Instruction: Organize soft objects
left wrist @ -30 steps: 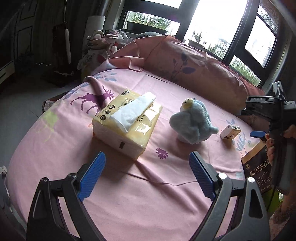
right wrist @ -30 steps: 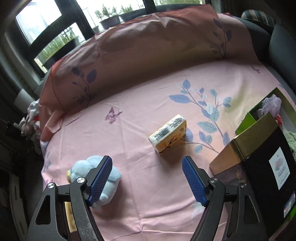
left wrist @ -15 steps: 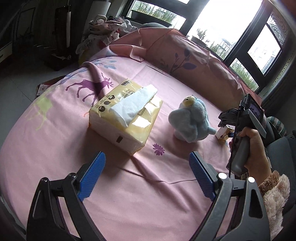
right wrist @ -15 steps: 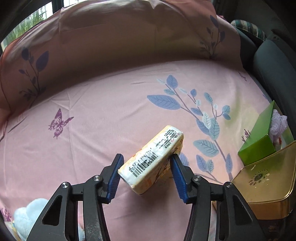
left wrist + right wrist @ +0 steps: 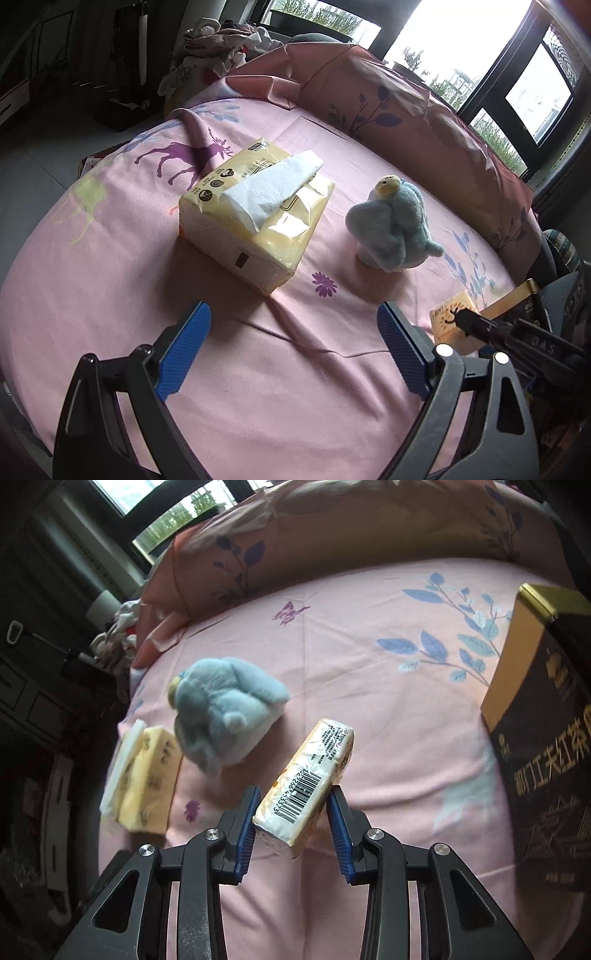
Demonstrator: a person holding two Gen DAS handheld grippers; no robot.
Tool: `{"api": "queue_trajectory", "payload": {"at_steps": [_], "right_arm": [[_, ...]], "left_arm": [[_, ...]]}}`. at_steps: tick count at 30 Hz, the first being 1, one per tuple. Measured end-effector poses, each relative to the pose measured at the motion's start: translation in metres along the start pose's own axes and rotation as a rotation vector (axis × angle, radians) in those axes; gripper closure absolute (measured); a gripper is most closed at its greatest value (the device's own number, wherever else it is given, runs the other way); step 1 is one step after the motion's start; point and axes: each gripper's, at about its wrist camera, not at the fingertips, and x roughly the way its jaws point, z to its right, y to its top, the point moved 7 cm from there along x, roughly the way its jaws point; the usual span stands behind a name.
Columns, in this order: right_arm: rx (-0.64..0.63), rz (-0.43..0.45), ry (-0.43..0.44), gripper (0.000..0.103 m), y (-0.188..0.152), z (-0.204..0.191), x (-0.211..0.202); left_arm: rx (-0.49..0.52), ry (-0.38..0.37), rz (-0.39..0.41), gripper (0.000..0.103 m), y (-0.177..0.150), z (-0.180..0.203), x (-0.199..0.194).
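- Right claw: its blue ribbed pads have just been closing and now press on both long sides of a small rectangular pocket tissue pack in yellow-orange plastic wrap with a barcode. The pack is clamped and tilts up and away from the claw, its far end free.
- In the left wrist view the same tissue pack shows at the right edge, with a dark finger of the right claw across its face.
- Left claw: the jaws stand wide apart above the pink printed bedsheet, with nothing between the pads and nothing touched.
- Large soft pack of facial tissues in pale yellow wrap: it lies flat on the sheet, left of centre in the left view, with a white tissue pulled out across its top.
- Light blue plush toy with a small yellow face: it sits on the sheet to the right of the large pack, near it but apart. In the right view the toy lies between the large pack and the clamped small pack, without touching the latter.
- Black and gold printed box: it stands at the right edge of the sheet, apart from the held pack.
- Pink pillows with purple leaf print line the far side of the bed.
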Motion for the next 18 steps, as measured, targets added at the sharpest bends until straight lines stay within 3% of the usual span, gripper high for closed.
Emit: {"api": "queue_trajectory", "payload": {"at_steps": [6,9,12,14,18], "right_arm": [[-0.067,-0.086,0.081,0.065,-0.067,-0.016,-0.003],[-0.082,-0.068,0.081,0.065,-0.078,-0.012,-0.009],[-0.016,-0.057,0.092,0.065,-0.079,0.001,-0.016],[-0.001,-0.048,0.069,0.065,-0.077,0.009,-0.023],[0.003,0.017,-0.062,0.064,-0.070,0.032,-0.040]], "left_arm": [[0.023,-0.001,-0.019,0.012,-0.007,0.004,0.000],[0.034,-0.024,-0.030,0.012,-0.012,0.010,-0.001],[0.055,-0.016,-0.038,0.012,-0.016,0.014,0.001],[0.067,-0.024,-0.052,0.012,-0.019,0.018,0.003],[0.090,-0.054,-0.081,0.012,-0.026,0.027,0.008]]}}
